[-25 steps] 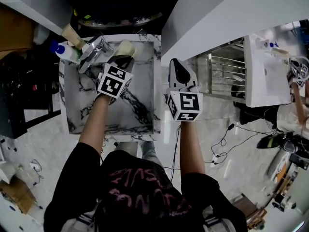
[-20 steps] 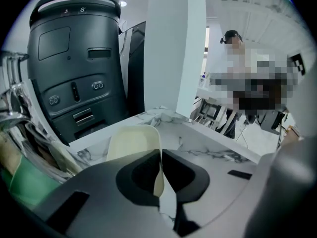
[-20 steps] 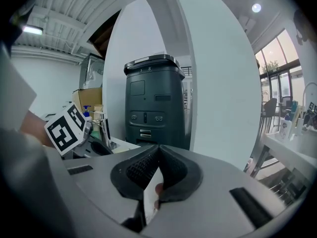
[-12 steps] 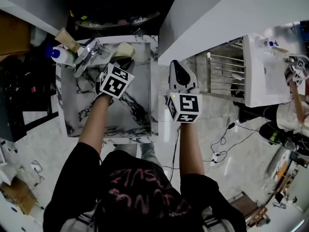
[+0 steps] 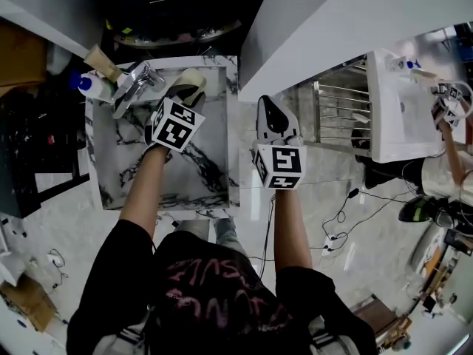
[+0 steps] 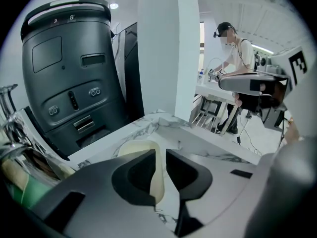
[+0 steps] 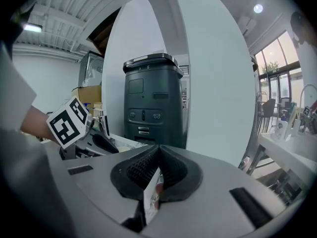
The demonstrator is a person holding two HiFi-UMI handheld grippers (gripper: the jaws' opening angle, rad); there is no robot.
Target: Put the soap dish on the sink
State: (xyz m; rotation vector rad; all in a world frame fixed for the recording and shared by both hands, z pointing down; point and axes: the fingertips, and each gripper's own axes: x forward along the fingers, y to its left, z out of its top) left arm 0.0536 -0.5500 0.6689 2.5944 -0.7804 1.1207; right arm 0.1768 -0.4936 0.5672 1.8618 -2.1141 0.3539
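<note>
The cream soap dish (image 5: 191, 78) lies at the back rim of the marble sink (image 5: 166, 198), to the right of the faucet (image 5: 133, 83). My left gripper (image 5: 185, 93) reaches over the basin to it. In the left gripper view the dish's (image 6: 141, 155) near wall stands in the narrow gap of my left gripper (image 6: 161, 155), which is shut on it. I cannot tell whether the dish rests on the marble. My right gripper (image 5: 275, 103) hangs to the right of the sink beside a white pillar. It is shut (image 7: 157, 157) on a thin white card (image 7: 150, 197) with red print.
Bottles (image 5: 89, 83) stand left of the faucet. A tall dark machine (image 6: 74, 68) rises behind the sink. The white pillar (image 5: 332, 28) borders the sink's right side, with a metal rack (image 5: 336, 117) beyond it. Another person (image 6: 233, 48) works at a far counter. Cables lie on the floor (image 5: 347, 213).
Almost nothing: the head view has drifted slightly, and both grippers keep much the same places, the left still at the dish.
</note>
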